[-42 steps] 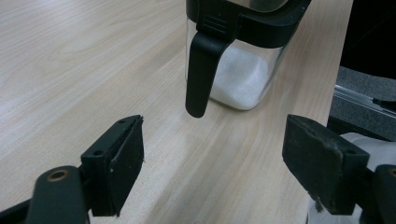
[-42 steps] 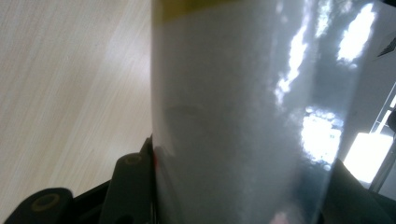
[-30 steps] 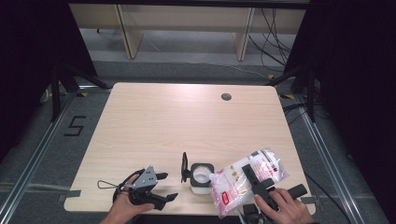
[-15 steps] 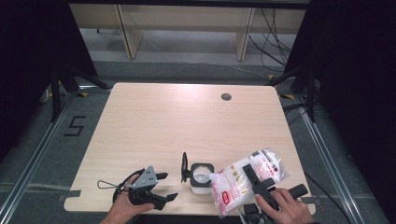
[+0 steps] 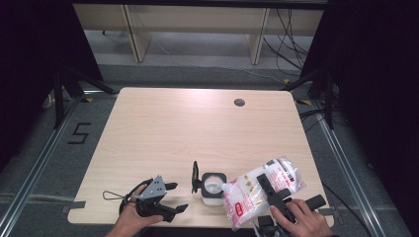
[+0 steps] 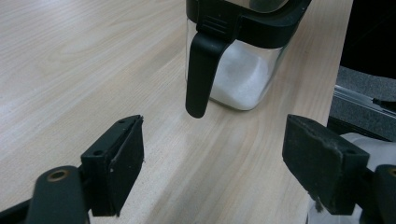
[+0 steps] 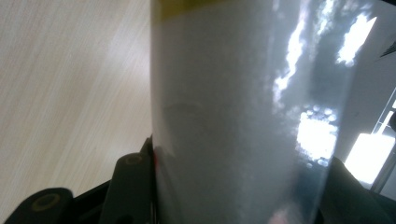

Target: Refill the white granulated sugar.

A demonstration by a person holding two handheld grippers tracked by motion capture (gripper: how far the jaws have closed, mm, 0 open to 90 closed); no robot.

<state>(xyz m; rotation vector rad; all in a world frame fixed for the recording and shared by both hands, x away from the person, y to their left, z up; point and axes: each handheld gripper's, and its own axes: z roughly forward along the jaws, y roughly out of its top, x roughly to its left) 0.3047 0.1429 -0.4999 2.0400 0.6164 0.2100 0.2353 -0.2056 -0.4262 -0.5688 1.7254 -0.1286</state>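
The bag of white granules [image 5: 261, 190] lies tilted at the table's [image 5: 197, 128] near right edge, pinched across its middle by the right hand-held gripper [image 5: 271, 191], its long axis running far-right to near-left with the corner over the open glass jar [image 5: 214, 186] just left. The left hand-held gripper [image 5: 170, 197], jaws spread and empty, faces the jar's black flip lid [image 6: 201, 74].

glossy plastic bag [image 5: 257, 190], matt wooden table [image 5: 197, 128]
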